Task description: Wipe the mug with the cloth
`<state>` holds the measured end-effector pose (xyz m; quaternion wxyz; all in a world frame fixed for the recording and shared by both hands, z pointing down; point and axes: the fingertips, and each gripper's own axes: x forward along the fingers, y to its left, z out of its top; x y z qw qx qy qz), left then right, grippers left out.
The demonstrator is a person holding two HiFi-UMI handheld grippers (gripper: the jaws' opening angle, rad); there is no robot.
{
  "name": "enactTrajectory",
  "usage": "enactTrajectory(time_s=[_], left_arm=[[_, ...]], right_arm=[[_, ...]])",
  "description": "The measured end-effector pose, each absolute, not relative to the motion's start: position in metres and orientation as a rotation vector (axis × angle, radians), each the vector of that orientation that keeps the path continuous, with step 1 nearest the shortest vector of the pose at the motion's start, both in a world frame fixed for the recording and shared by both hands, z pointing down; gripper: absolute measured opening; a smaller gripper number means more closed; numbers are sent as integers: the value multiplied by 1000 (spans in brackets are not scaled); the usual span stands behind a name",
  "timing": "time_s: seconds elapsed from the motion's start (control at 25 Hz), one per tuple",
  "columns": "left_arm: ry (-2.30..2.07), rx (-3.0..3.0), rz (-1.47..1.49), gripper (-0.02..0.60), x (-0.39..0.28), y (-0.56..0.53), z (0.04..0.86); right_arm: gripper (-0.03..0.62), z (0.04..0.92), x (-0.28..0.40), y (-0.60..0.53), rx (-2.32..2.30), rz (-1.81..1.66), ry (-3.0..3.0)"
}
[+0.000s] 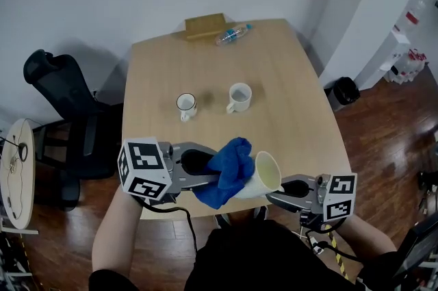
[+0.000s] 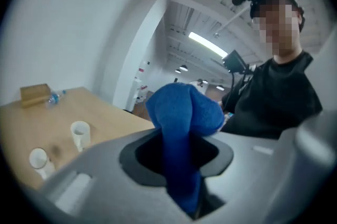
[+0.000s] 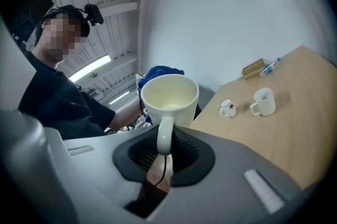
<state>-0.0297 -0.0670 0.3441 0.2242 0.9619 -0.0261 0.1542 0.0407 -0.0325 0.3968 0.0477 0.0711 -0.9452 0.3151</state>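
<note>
Mug (image 1: 265,174) over 6 o'clock edge of desk (image 1: 287,84), handle (image 3: 165,133) pinched in my right tool (image 1: 274,196), seen only in right gripper view. Left tool (image 1: 207,176) clamps cloth (image 1: 227,170), touching mug's 9 o'clock side.

From the wearer's head, the first camera looked steeply down over the wooden table (image 1: 287,77), its near edge at the body, with the left gripper (image 1: 209,176) and right gripper (image 1: 277,195) low in frame. The left gripper's camera sat close behind its jaws, facing along that near edge, the blue cloth (image 2: 181,112) filling its centre. The right gripper's camera, equally close, faced back toward it past the cream mug (image 3: 168,96). Both caught the person (image 2: 279,86) alongside. All three views shared the white mug (image 1: 239,98) and black-rimmed mug (image 1: 186,105) mid-table, and the wooden block (image 1: 204,27) and bottle (image 1: 233,34) at the far edge.
</note>
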Motion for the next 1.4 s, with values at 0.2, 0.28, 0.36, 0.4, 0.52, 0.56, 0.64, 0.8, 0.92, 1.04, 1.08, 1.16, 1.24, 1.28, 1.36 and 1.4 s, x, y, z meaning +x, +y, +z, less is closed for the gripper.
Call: enactTrajectory(time_s=[0.2, 0.28, 0.36, 0.4, 0.52, 0.56, 0.64, 0.8, 0.92, 1.04, 1.08, 1.16, 1.24, 1.28, 1.36, 1.4], left_arm=[[311, 2491, 73, 117, -39, -43, 320], [453, 2434, -151, 117, -43, -33, 305], [547, 2372, -369, 117, -47, -28, 289], [569, 2343, -473, 117, -50, -28, 281], [587, 2244, -764, 117, -54, -32, 266], [587, 2208, -852, 117, -55, -34, 263], [572, 2138, -1001, 117, -56, -38, 262], [463, 2034, -1133, 115, -44, -45, 275], [305, 1921, -1200, 112, -39, -57, 288], [104, 1818, -1236, 109, -40, -74, 311], [55, 1795, -1239, 109, -41, -77, 319], [-1, 1777, -1241, 108, -43, -80, 326], [-30, 1823, -1224, 109, -43, -80, 324], [-60, 1878, -1197, 109, -44, -81, 321], [-204, 2036, -1088, 112, -58, -90, 322], [-320, 2136, -1006, 112, -70, -97, 322]], right_arm=[[37, 376, 33, 6, -113, 990, -2947], [37, 362, 29, 19, -281, 1062, -2992], [37, 348, 24, 27, -408, 1137, -3028], [37, 342, 23, 28, -457, 1186, -3043], [37, 325, 22, 27, -598, 1345, -3081], [37, 320, 22, 26, -643, 1385, -3095], [35, 307, 19, 24, -727, 1451, -3119], [35, 281, 9, 13, -771, 1509, -3192], [35, 284, 2, -13, -601, 1569, -3276], [35, 294, -3, -40, -370, 1662, -3295], [35, 297, -4, -45, -313, 1676, -3292], [35, 302, -6, -49, -265, 1684, -3283], [35, 302, -6, -47, -279, 1667, -3283], [35, 300, -5, -46, -279, 1642, -3287], [35, 301, -1, -46, -219, 1569, -3291], [35, 305, 2, -50, -156, 1545, -3280]])
